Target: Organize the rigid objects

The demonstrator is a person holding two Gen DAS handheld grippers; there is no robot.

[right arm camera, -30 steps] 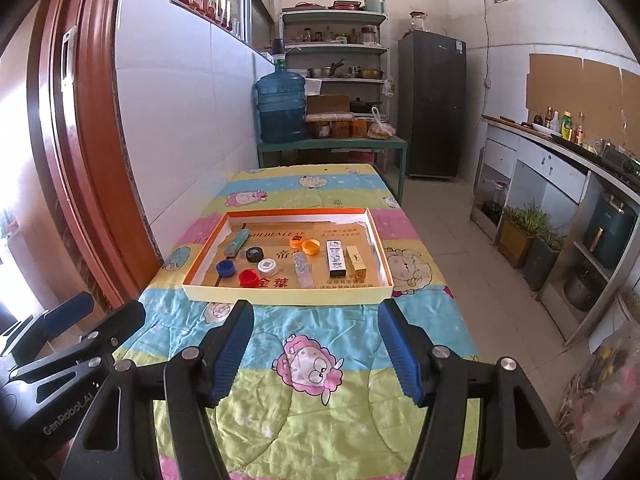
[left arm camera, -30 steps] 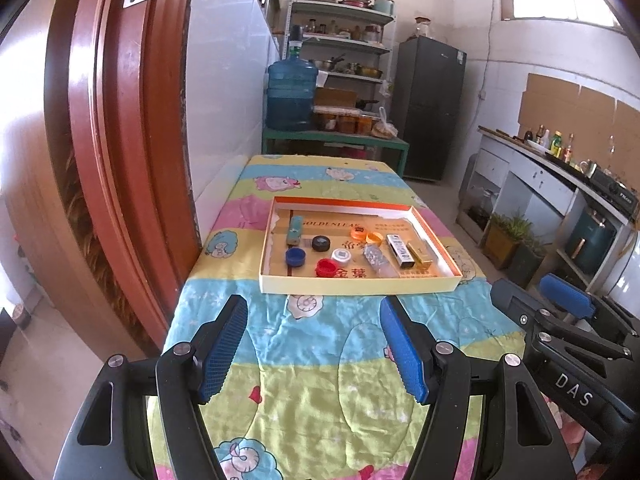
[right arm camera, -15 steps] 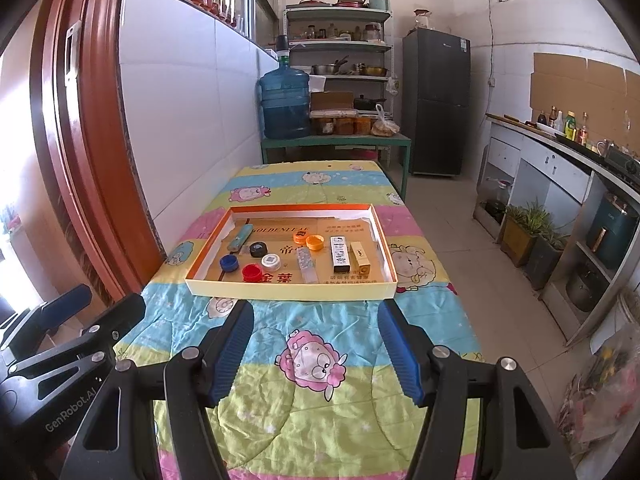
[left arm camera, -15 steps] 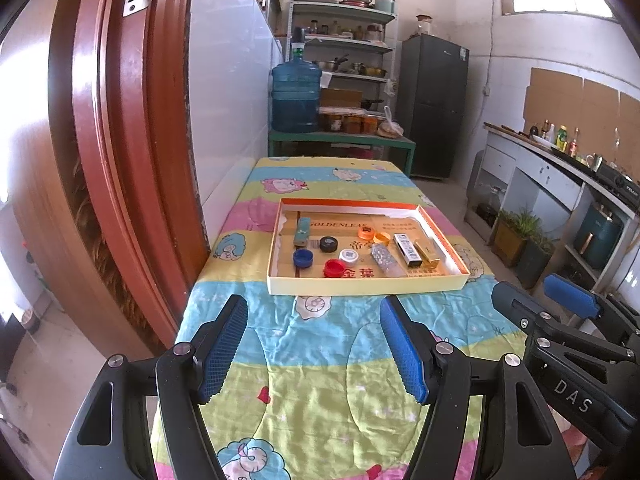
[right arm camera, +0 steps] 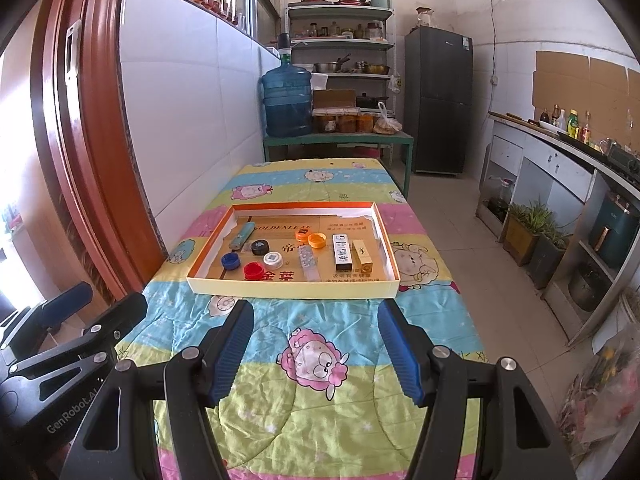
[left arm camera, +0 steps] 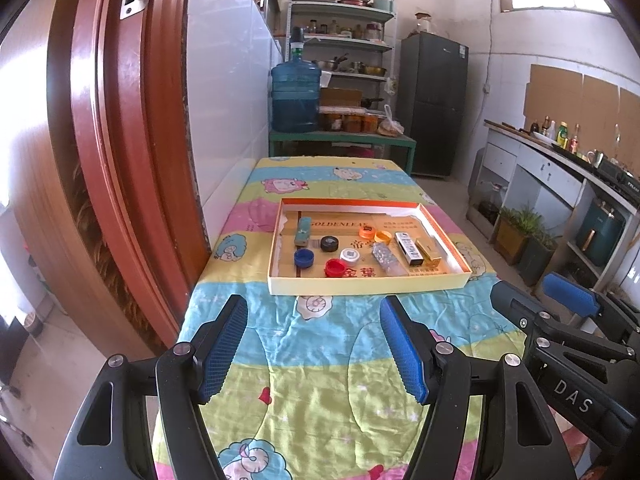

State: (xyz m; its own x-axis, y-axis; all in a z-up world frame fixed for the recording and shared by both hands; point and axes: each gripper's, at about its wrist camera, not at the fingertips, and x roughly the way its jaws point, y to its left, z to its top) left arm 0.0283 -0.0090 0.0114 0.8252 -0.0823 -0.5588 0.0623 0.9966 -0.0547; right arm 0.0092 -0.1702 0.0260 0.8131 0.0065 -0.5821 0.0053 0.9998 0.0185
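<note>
A shallow cardboard tray [left arm camera: 364, 284] [right arm camera: 292, 287] with orange inner walls lies on the table. In it are a blue cap [left arm camera: 303, 257], a red cap [left arm camera: 335, 267], a white cap [left arm camera: 350, 255], a black cap [left arm camera: 329, 243], two orange caps [left arm camera: 374, 234], a teal lighter [left arm camera: 303, 231], a clear blister strip [left arm camera: 384, 258], a white box [left arm camera: 409, 247] and a gold box [left arm camera: 429, 249]. My left gripper [left arm camera: 314, 344] is open and empty, well short of the tray. My right gripper [right arm camera: 316, 344] is open and empty, also short of the tray.
The table has a cartoon-print cloth [right arm camera: 320, 360]. A red-brown door frame [left arm camera: 104, 160] and white tiled wall stand on the left. A water jug [left arm camera: 295, 98], shelves and a fridge [left arm camera: 434, 106] are at the back. A counter [right arm camera: 568, 168] runs along the right.
Both grippers have drifted slightly back and up from the tray, which looks a little smaller and more centred. Both stay open. Nothing in the tray has moved.
</note>
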